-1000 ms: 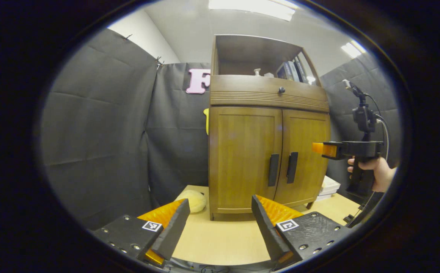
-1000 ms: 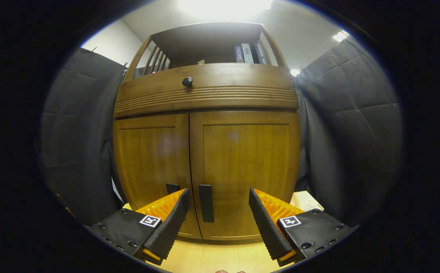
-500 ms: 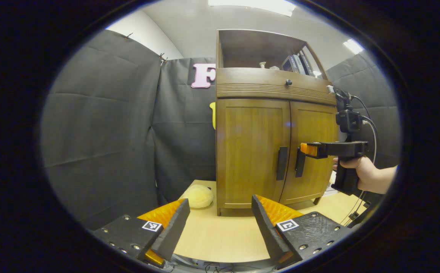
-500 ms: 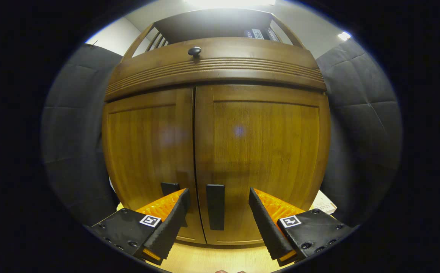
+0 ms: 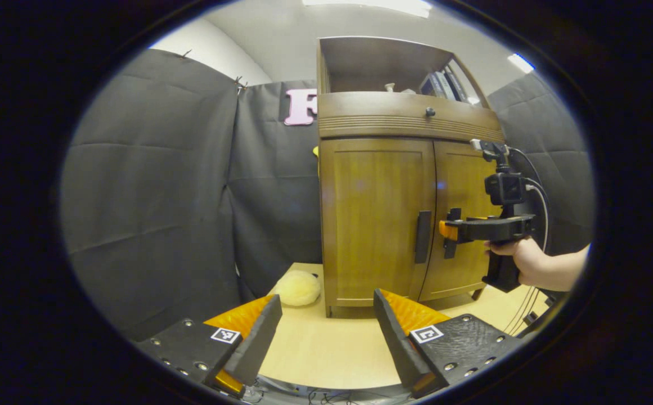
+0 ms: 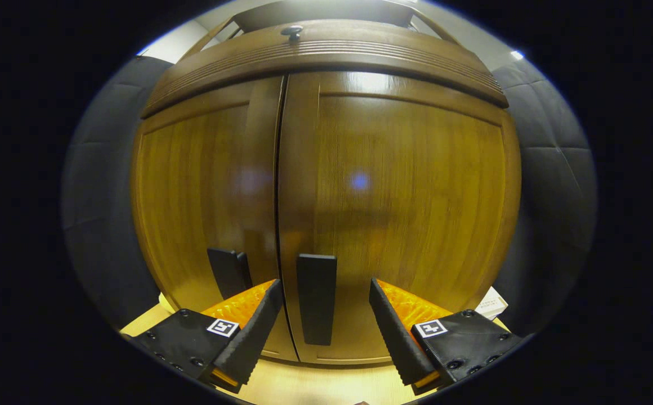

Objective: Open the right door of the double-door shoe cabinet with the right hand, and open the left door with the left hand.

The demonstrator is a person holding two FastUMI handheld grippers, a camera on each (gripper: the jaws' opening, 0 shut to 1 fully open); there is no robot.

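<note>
Shoe cabinet (image 5: pixel 383 225): wooden, double-door, standing upright on pale worktop (image 5: pixel 326 349), toward its back edge against black cloth wall. Both doors flush and closed.

Left door (image 5: pixel 374 219): closed; dark vertical handle (image 5: pixel 423 237) near centre seam. Also seen in right gripper view (image 6: pixel 202 191), handle (image 6: pixel 228 272) partly hidden behind a finger.

Right door (image 5: pixel 461 225): closed; dark vertical handle (image 6: pixel 316 298) just right of centre seam, seen close up in right gripper view, door panel (image 6: pixel 405 214) taking up most of that view.

Drawer front above doors, with small round dark knob (image 5: pixel 429 112); open shelf above holding books (image 5: pixel 442 84) and small pale items.

Left claw (image 5: pixel 326 332): spread wide, holding nothing, well back from cabinet, low over worktop.

Right claw (image 6: pixel 323 323): spread wide, nothing gripped; right-door handle standing between the two fingers, touching neither. In left gripper view, same claw (image 5: pixel 449 230) held by a hand (image 5: pixel 520 261), tips level with right-door handle, at or just in front of it; contact cannot be told from there.

Round pale yellow soft object (image 5: pixel 297 287): on worktop, just beside cabinet's left lower corner.

Pale flat box (image 6: pixel 492 304): on worktop at cabinet's right side, partly hidden.
</note>
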